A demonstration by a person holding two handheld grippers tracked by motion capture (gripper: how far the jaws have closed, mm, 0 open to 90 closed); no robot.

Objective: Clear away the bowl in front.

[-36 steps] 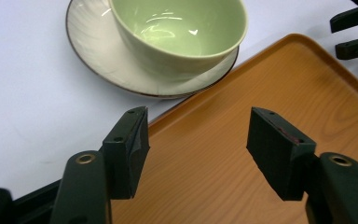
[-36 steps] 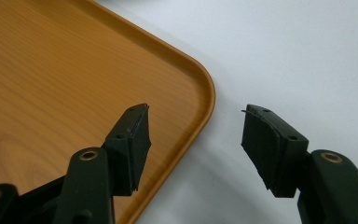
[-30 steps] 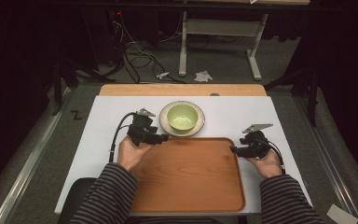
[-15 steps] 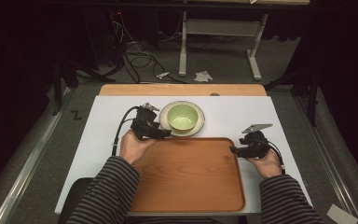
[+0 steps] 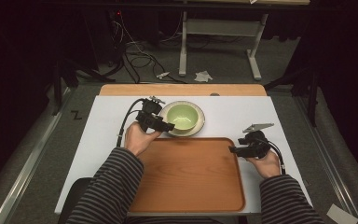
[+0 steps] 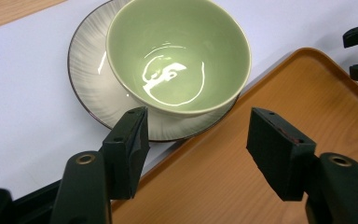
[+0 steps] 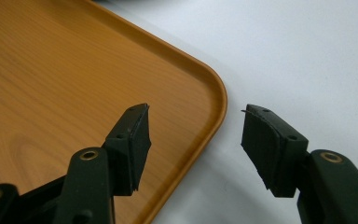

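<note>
With my left hand-held gripper [image 6: 193, 154] spread wide just below the pale green ceramic bowl [image 6: 178, 53] on its grey ribbed saucer [image 6: 89, 74] at upper centre, I feared a careless closing would nudge the bowl off it.

Right claw [image 7: 195, 140] jaws spread wide, empty, straddling rounded corner rim of wooden tray [image 7: 51, 84]; white desk [image 7: 298, 60] on the right.

White table [image 5: 98, 140], wooden tray [image 5: 186, 177], saucer [image 5: 198, 129] (bowl atop)
</note>
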